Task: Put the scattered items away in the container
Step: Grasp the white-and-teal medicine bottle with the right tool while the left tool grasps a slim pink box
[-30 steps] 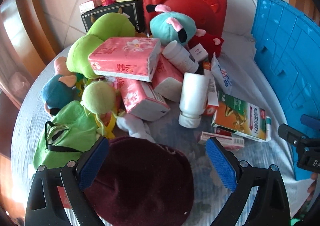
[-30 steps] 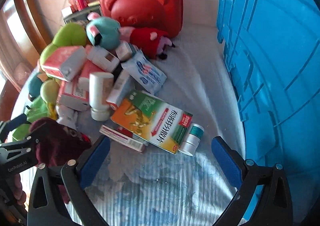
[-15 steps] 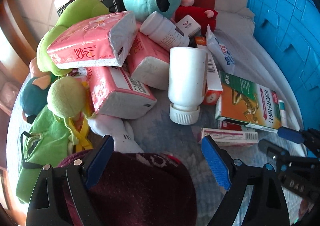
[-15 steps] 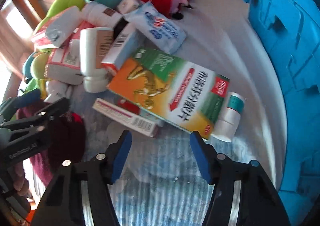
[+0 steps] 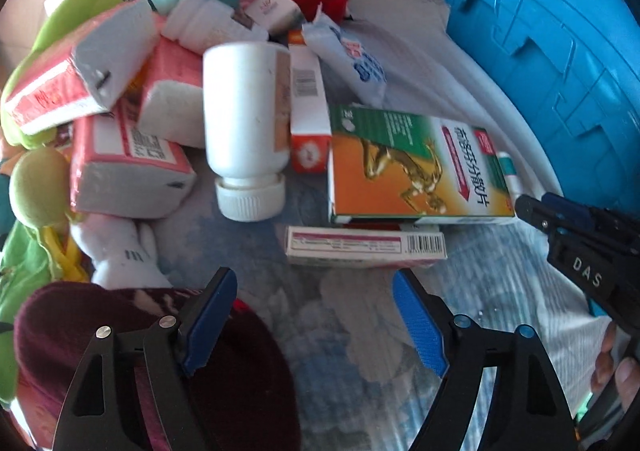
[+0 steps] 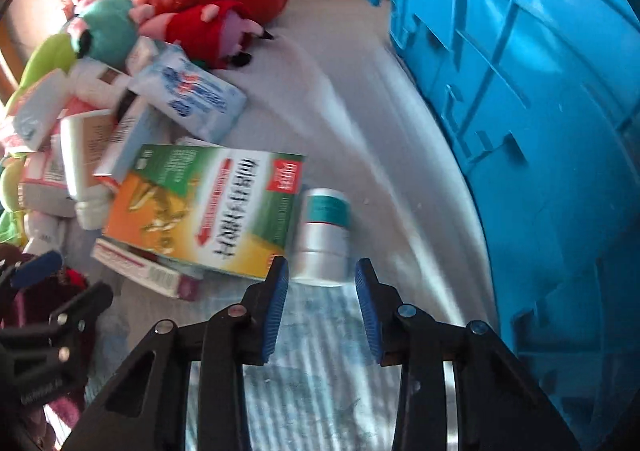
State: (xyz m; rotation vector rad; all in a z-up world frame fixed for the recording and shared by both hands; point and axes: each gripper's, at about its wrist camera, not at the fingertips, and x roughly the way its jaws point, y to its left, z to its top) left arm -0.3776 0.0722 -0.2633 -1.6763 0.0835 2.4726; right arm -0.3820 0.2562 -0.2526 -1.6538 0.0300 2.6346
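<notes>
Crate [image 6: 540, 131]: we see the blue container at the worktop's right edge;
Scattered pile [image 5: 248, 111]: left of it;
Right tongs [image 6: 322, 283]: closing, released, small teal-capped bottle [image 6: 324, 235] just ahead;
Left tongs [image 5: 314, 315]: closing, nothing between.

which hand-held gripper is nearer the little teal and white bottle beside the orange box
Right. The right hand-held gripper sits just before the small bottle, jaws closing. The left hand-held gripper hangs over the maroon hat, across the orange box.

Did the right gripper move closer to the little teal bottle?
Yes. The right gripper has come down toward the teal bottle beside the crate; its jaws are closing, not yet gripping.
</notes>
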